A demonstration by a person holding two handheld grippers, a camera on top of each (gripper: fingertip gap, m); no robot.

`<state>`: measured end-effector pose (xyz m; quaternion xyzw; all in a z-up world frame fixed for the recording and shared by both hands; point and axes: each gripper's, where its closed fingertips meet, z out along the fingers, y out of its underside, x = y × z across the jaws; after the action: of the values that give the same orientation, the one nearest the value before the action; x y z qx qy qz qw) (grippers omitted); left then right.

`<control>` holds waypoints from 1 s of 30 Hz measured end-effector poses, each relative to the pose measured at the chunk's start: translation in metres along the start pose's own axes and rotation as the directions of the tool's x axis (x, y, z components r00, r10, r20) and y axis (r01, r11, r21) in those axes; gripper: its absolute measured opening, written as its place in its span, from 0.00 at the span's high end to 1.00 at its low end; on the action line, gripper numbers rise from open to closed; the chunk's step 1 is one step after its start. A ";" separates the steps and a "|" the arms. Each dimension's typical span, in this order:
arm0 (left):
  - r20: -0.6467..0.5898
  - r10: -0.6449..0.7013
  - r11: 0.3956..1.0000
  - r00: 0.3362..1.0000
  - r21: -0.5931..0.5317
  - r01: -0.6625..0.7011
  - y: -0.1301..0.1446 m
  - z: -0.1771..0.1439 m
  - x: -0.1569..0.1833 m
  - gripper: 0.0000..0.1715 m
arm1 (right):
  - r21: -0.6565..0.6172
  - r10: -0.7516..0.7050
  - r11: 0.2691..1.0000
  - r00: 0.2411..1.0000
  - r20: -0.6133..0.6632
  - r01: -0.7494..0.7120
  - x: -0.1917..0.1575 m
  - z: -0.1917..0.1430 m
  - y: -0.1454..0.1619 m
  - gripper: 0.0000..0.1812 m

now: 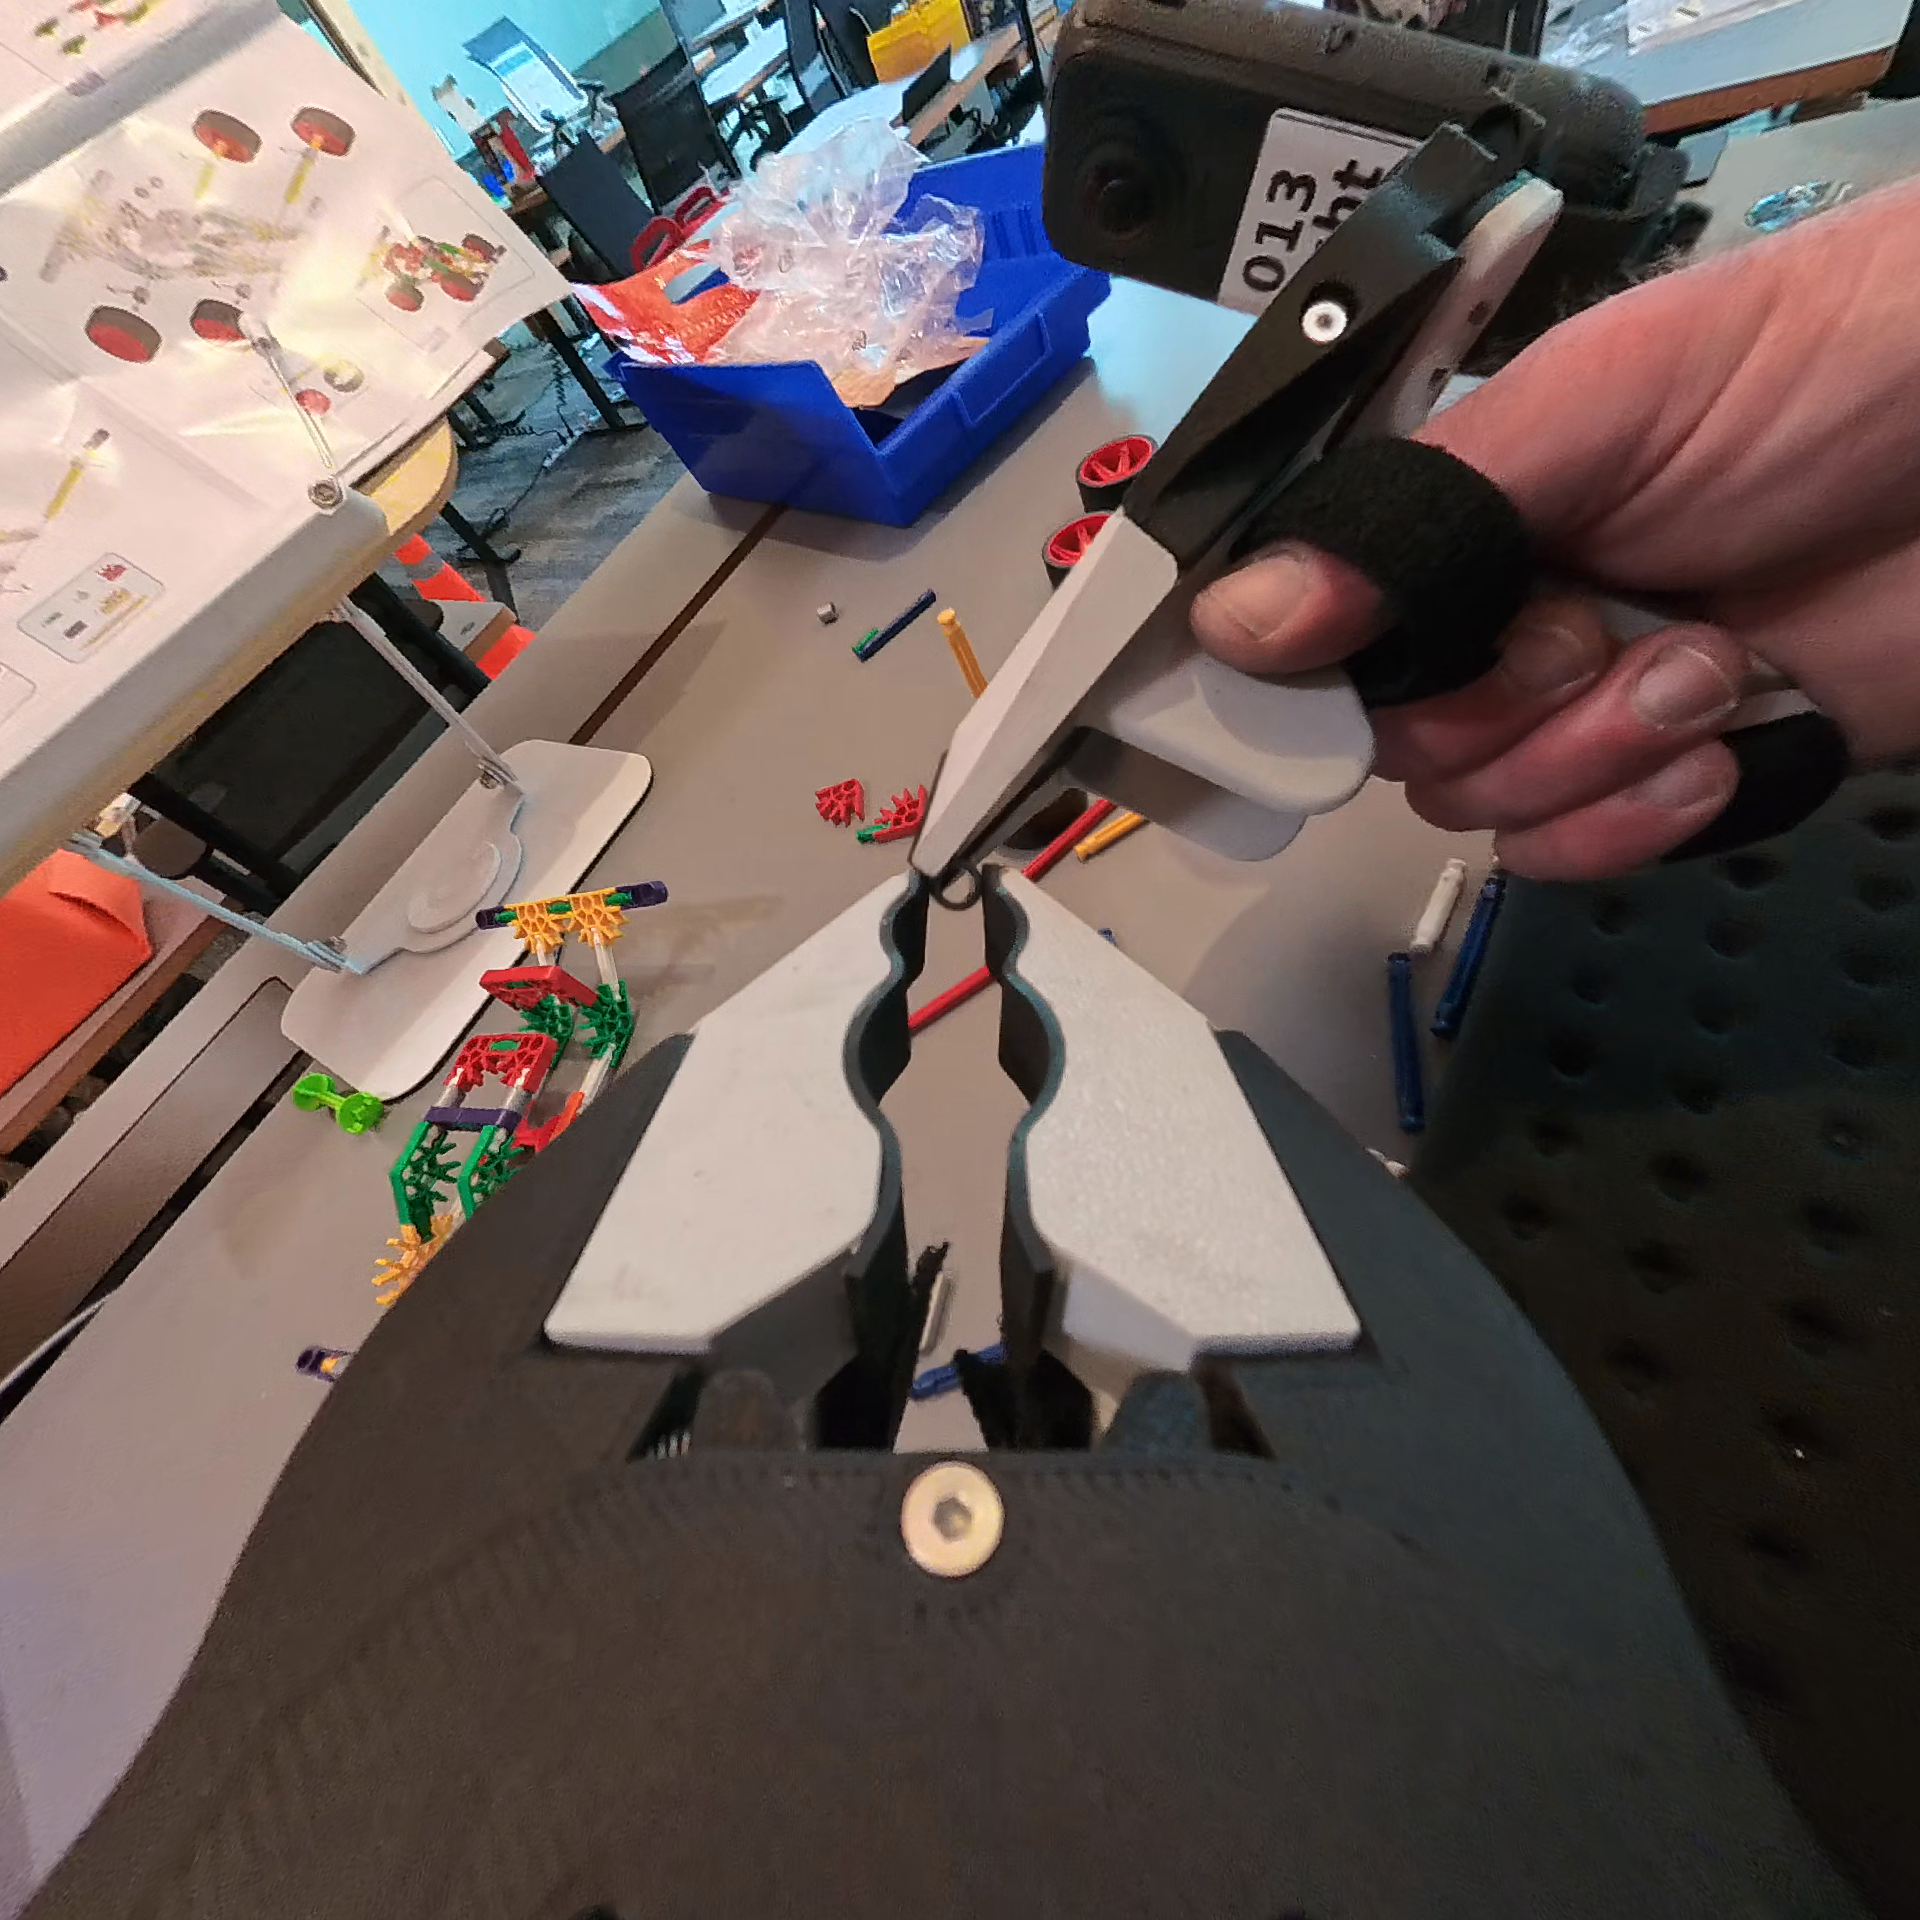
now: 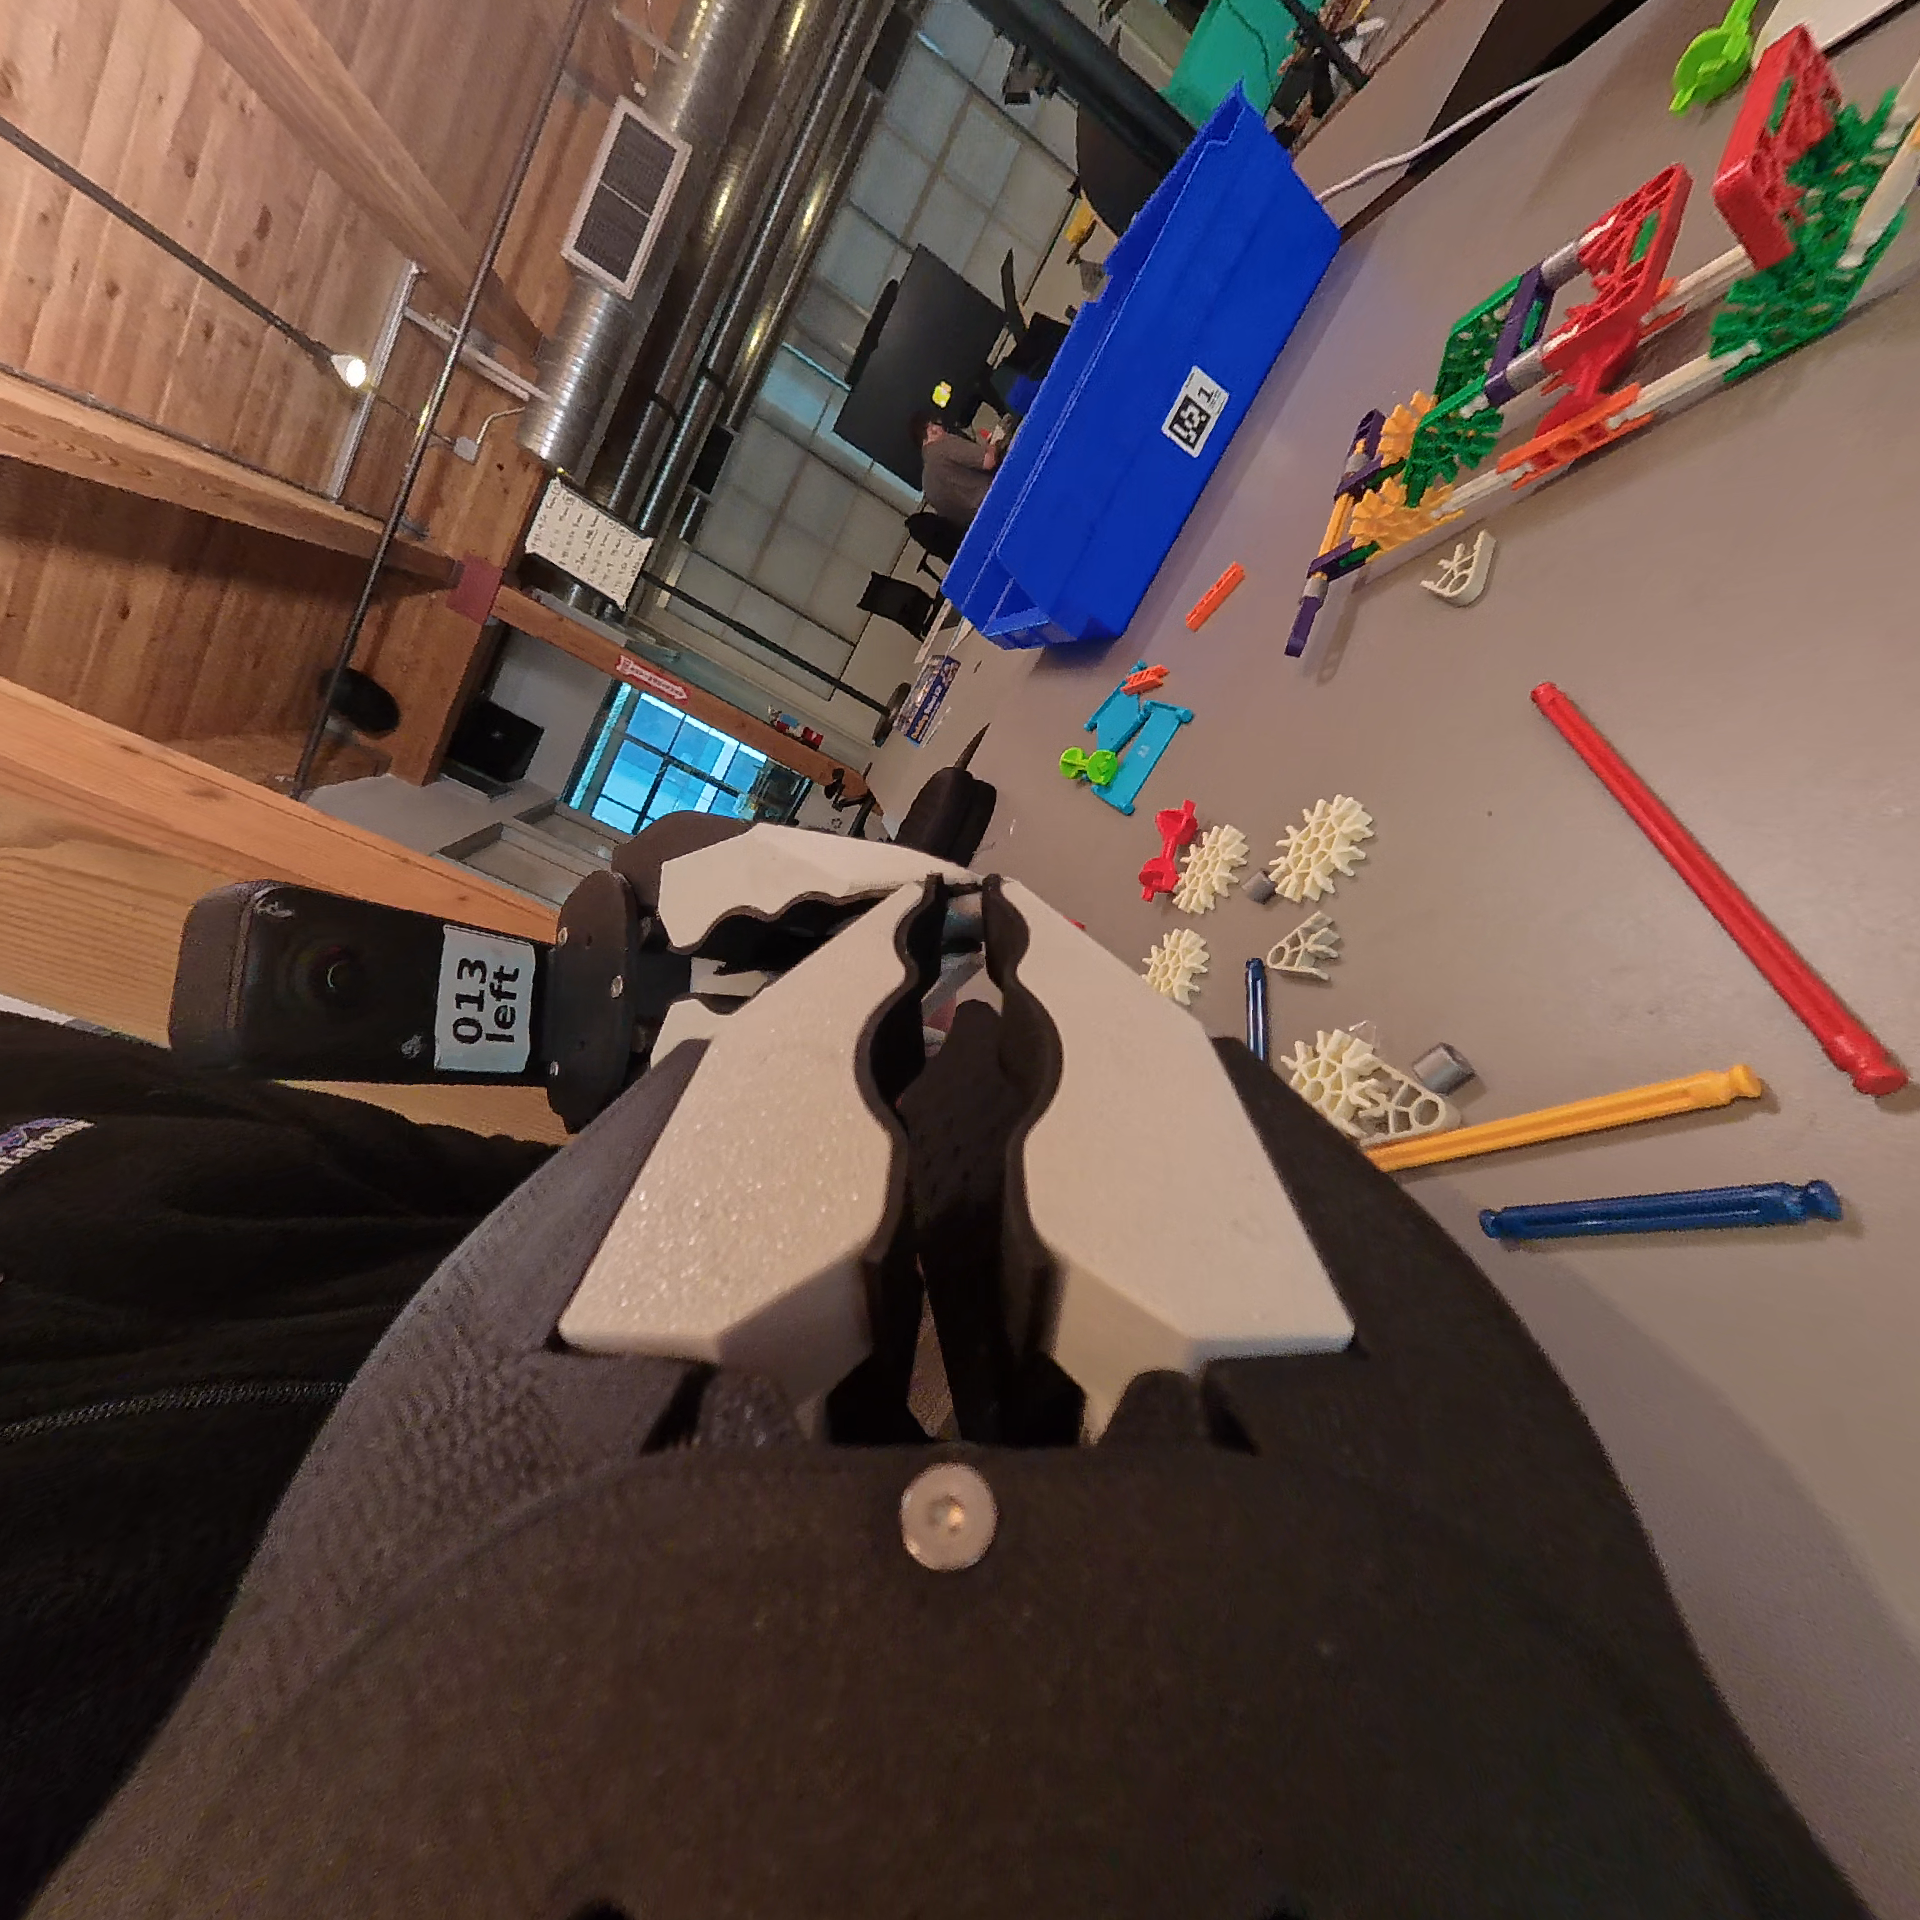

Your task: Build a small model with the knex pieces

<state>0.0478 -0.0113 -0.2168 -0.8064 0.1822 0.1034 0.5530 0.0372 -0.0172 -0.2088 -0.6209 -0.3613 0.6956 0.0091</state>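
Above the grey table (image 1: 727, 665) | left gripper (image 1: 954, 894) tips nearly together, pinching a small dark ring (image 1: 958, 889) | right gripper (image 2: 961, 883) at 1 o'clock from it, tips pressed on the same ring | toy frame (image 1: 520, 1049) at 9 o'clock | blue bin (image 1: 862, 416) at 12.

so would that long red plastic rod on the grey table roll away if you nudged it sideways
Probably a little. The long red plastic rod looks round with a knobbed end, lying flat on the smooth grey table, so it may roll briefly. It looks stiff and straight, likely light. Thin as it is, the fingers might find it slippery.
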 end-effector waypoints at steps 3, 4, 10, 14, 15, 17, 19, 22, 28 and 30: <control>0.013 0.011 1.000 1.000 0.012 -0.011 -0.004 0.003 -0.003 0.96 | 0.025 -0.012 1.000 1.000 -0.003 0.012 -0.001 -0.002 -0.006 0.97; 0.017 0.004 0.999 1.000 0.032 -0.004 -0.008 0.002 -0.005 0.97 | 0.039 -0.019 0.999 1.000 0.012 0.018 -0.005 -0.003 -0.009 0.97; -0.165 -0.206 0.928 0.965 0.281 0.246 -0.051 -0.018 -0.018 0.97 | 0.077 0.060 0.994 0.967 0.246 -0.081 -0.029 -0.020 -0.029 0.88; -0.301 -0.214 0.868 0.929 0.378 0.322 -0.076 -0.027 -0.014 0.97 | 0.014 0.128 0.988 0.868 0.480 -0.153 -0.061 -0.022 -0.029 0.90; -0.321 -0.198 0.865 0.926 0.387 0.319 -0.079 -0.028 -0.013 0.97 | 0.006 0.136 0.987 0.845 0.517 -0.163 -0.068 -0.023 -0.030 0.90; -0.335 -0.173 0.869 0.926 0.391 0.303 -0.082 -0.028 -0.012 0.97 | -0.004 0.128 0.988 0.820 0.558 -0.152 -0.077 -0.025 -0.031 0.92; -0.342 -0.143 0.874 0.929 0.397 0.281 -0.086 -0.029 -0.010 0.97 | -0.009 0.133 0.987 0.802 0.582 -0.158 -0.081 -0.026 -0.033 0.92; -0.315 -0.088 0.891 0.945 0.399 0.216 -0.089 -0.027 -0.011 0.97 | -0.021 0.149 0.985 0.784 0.603 -0.171 -0.084 -0.029 -0.035 0.89; -0.236 0.012 0.911 0.972 0.403 0.086 -0.092 -0.024 -0.010 0.97 | 0.006 0.131 0.987 0.819 0.559 -0.162 -0.081 -0.028 -0.037 0.96; -0.219 0.047 0.919 0.975 0.391 0.044 -0.092 -0.021 -0.009 0.97 | 0.017 0.110 0.990 0.831 0.545 -0.142 -0.079 -0.030 -0.038 0.96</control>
<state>0.0762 0.0001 -0.1271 -0.6853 0.2610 -0.0265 0.6794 0.0646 -0.0112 -0.1211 -0.4203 -0.2873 0.8520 -0.1217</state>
